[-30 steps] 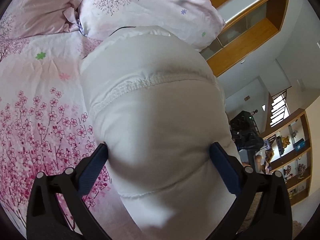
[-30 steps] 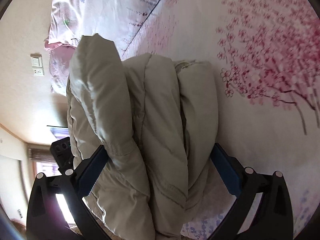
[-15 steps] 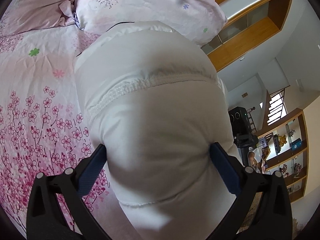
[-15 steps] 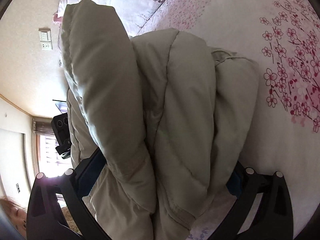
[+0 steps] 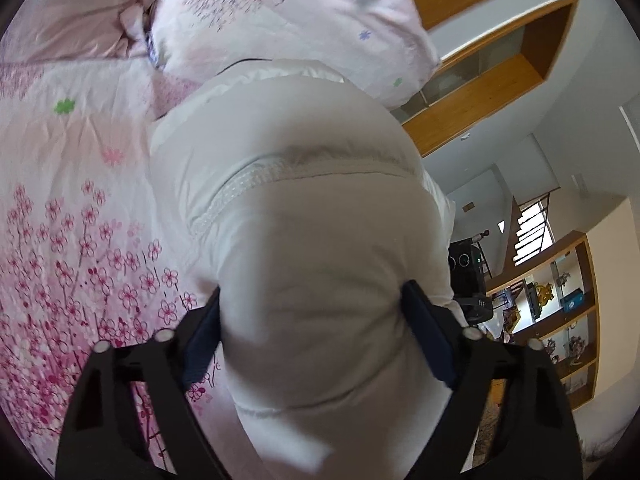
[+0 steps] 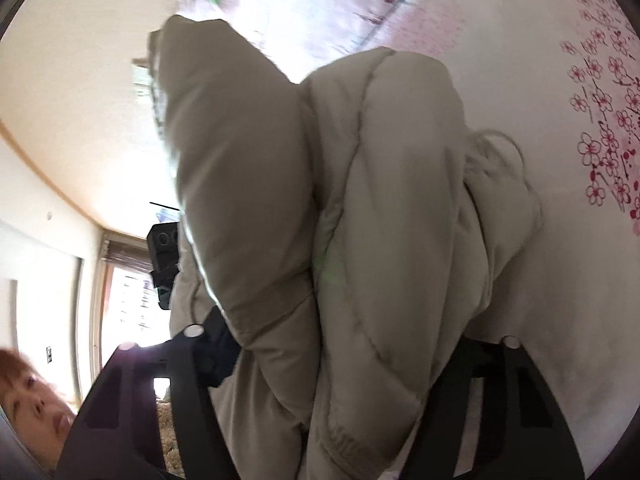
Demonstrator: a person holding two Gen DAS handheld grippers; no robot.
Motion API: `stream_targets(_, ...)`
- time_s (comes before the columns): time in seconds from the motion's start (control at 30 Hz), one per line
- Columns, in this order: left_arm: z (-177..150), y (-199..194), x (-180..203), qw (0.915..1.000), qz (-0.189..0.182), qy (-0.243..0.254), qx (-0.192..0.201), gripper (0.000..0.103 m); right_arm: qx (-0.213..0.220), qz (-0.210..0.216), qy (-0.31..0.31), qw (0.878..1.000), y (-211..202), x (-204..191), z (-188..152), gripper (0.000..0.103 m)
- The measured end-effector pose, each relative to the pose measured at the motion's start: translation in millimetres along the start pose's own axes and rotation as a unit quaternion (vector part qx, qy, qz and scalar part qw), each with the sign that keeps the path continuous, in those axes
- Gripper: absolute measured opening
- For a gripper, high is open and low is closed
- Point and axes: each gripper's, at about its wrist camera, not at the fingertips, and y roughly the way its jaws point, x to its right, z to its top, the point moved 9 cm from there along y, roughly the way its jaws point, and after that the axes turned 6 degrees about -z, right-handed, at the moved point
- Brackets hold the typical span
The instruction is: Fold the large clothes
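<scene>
A thick, pale padded jacket [image 5: 304,208], folded into a bundle, lies on the blossom-print bed sheet [image 5: 72,208]. In the left wrist view my left gripper [image 5: 316,312] straddles its near end. The jaws are closing, and both blue pads [image 5: 204,332] dent the cloth. The right wrist view shows the same jacket [image 6: 384,184] as stacked beige quilted layers. My right gripper [image 6: 340,340] is closing on them too. Its left pad [image 6: 218,346] presses the folds, while the right pad is hidden under the cloth.
Two pink floral pillows [image 5: 288,12] sit beyond the bundle at the head of the bed. Wooden shelves [image 5: 560,308] and a black device on a stand [image 5: 468,276] are off the bed's side. A person's head [image 6: 28,392] shows at the lower left of the right wrist view.
Both grippers' jaws have drawn inward and now squeeze the folded jacket. The right gripper rolled and pushed further onto the bundle, so the cloth fills more of its view.
</scene>
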Motion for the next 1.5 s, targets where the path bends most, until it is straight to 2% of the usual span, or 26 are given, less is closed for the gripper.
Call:
stream_targets(0.17,12,-19,9,0.9994,0.002,0.024,0.026,0.072,0.013,0.010,-0.022,1.000,2,-18,-5,0.053)
stream_targets(0.4,33,-58,0,0.9971,0.012,0.033,0.067,0.070,0.014,0.016,-0.063,0.998,18,-63,28,0.050)
stream_targets(0.57,62,-99,-21,0.9918,0.048,0.035,0.113,0.069,-0.015,0.001,-0.089,0.996,58,-90,53,0.050)
stream_targets(0.63,70,-114,-36,0.9896,0.063,0.029,0.126,0.069,-0.035,-0.006,-0.095,0.995,86,-98,64,0.050)
stream_targets(0.77,77,-145,-69,0.9853,0.098,0.008,0.140,0.068,-0.063,-0.019,-0.100,0.993,122,-103,73,0.050)
stream_targets(0.93,76,-160,-109,0.9828,0.116,-0.017,0.143,0.069,-0.087,-0.056,-0.103,0.989,157,-96,76,0.050)
stream_targets(1.0,74,-159,-126,0.9828,0.116,-0.032,0.140,0.070,-0.094,-0.065,-0.077,0.990,166,-82,73,0.055)
stream_targets(1.07,73,-156,-131,0.9821,0.125,-0.022,0.139,0.074,-0.096,-0.069,-0.054,0.991,171,-73,70,0.060)
stream_targets(1.2,76,-150,-128,0.9738,0.182,0.013,0.135,0.088,-0.088,-0.075,-0.014,0.993,166,-45,68,0.063)
stream_targets(1.27,78,-148,-122,0.9704,0.197,0.019,0.138,0.089,-0.081,-0.074,0.000,0.994,162,-37,68,0.065)
stream_targets(1.3,80,-150,-116,0.9660,0.214,0.028,0.142,0.088,-0.077,-0.075,0.005,0.994,161,-34,66,0.065)
stream_targets(1.4,79,-167,-86,0.9421,0.277,0.085,0.169,0.087,-0.062,-0.094,0.000,0.994,153,-31,61,0.070)
stream_targets(1.47,74,-174,-55,0.9311,0.289,0.124,0.186,0.088,-0.051,-0.115,-0.006,0.992,150,-29,54,0.079)
stream_targets(1.5,67,-174,-32,0.9261,0.289,0.150,0.190,0.091,-0.041,-0.126,-0.013,0.991,146,-33,55,0.081)
